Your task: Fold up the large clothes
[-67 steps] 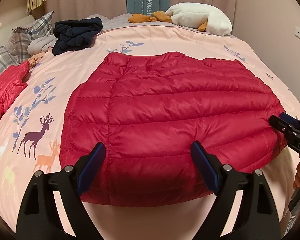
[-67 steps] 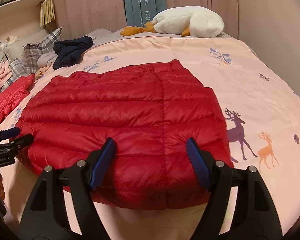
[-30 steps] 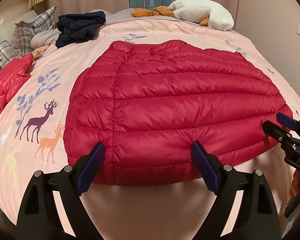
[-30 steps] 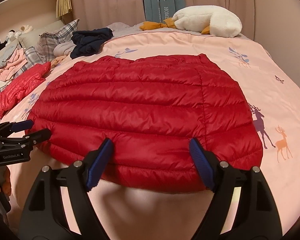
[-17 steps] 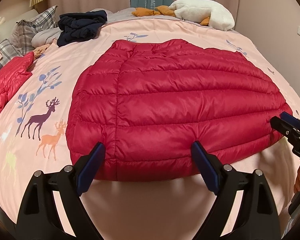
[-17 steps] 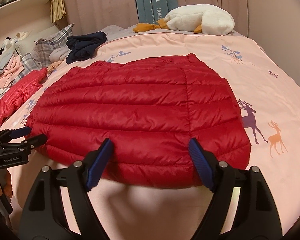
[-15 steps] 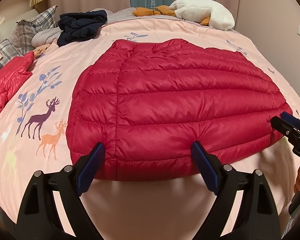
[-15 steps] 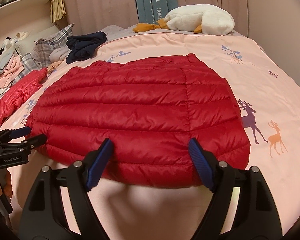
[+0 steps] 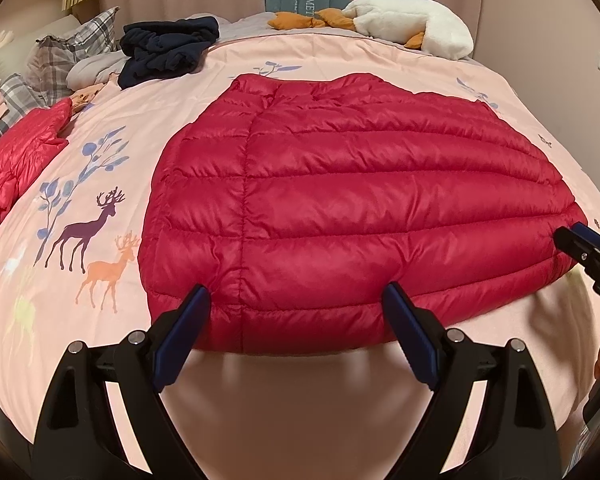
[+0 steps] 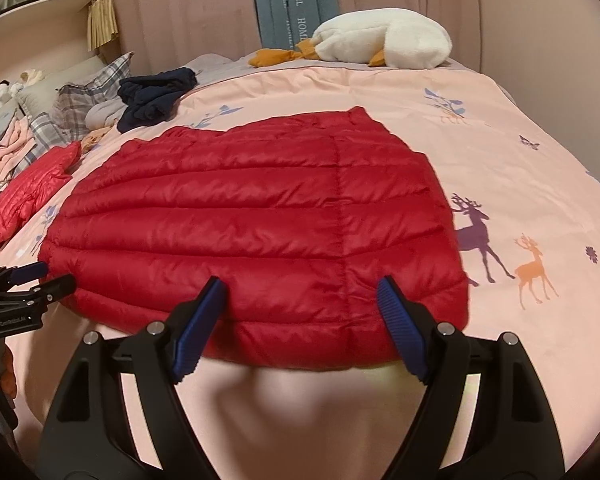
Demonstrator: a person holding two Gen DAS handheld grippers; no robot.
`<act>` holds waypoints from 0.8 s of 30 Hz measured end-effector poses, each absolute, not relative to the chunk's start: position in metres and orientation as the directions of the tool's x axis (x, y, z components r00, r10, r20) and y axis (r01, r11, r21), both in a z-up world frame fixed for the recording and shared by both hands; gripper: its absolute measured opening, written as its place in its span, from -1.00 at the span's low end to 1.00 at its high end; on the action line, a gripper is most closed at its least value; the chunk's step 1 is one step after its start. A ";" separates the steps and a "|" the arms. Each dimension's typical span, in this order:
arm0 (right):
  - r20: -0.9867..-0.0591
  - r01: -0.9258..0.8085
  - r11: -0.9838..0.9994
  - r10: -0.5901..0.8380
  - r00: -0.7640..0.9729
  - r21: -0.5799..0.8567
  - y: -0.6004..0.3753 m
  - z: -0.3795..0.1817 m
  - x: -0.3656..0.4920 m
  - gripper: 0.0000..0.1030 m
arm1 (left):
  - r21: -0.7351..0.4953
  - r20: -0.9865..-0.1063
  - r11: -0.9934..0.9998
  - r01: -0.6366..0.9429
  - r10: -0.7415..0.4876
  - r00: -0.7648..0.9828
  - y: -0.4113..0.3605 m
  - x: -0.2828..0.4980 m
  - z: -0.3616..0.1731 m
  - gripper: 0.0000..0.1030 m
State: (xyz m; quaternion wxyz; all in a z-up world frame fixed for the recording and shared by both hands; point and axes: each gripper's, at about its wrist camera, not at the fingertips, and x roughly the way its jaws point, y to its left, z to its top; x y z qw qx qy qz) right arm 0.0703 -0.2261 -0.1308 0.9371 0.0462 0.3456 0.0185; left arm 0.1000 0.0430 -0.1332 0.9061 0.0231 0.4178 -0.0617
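A red quilted down jacket (image 9: pixel 340 208) lies flat on the pink bedspread; it also shows in the right wrist view (image 10: pixel 260 224). My left gripper (image 9: pixel 296 304) is open and empty, its jaws wide apart above the jacket's near hem toward its left corner. My right gripper (image 10: pixel 300 300) is open and empty above the near hem toward the right corner. The right gripper shows at the right edge of the left wrist view (image 9: pixel 588 248). The left gripper shows at the left edge of the right wrist view (image 10: pixel 24 284).
A pink bedspread (image 9: pixel 40 248) with deer prints covers the bed. A second red jacket (image 9: pixel 16 160) lies at the left. Dark navy clothes (image 9: pixel 168 48), plaid pillows (image 9: pixel 68 60) and a white plush goose (image 9: pixel 412 24) lie at the far side. A wall stands at the right.
Both grippers have pulled back a little from the jacket's near hem and stayed open. The jacket lies flat and has not moved in the last half second.
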 end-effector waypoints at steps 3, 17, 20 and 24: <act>-0.648 0.011 0.995 0.059 0.760 0.103 -0.232 -0.132 0.071 0.55 | -0.009 -0.761 0.992 0.127 -0.089 0.643 0.044 0.099 -0.133 0.73; -0.650 0.078 0.991 0.009 0.760 0.105 -0.253 -0.134 0.065 0.55 | 0.000 -0.768 0.996 0.090 -0.058 0.637 0.056 0.097 -0.134 0.73; -0.652 0.107 0.989 -0.012 0.758 0.106 -0.261 -0.134 0.062 0.55 | 0.000 -0.771 0.997 0.074 -0.047 0.636 0.062 0.097 -0.134 0.73; -0.658 0.150 0.982 -0.038 0.752 0.115 -0.274 -0.135 0.059 0.55 | 0.007 -0.774 0.999 0.048 -0.025 0.633 0.069 0.096 -0.135 0.73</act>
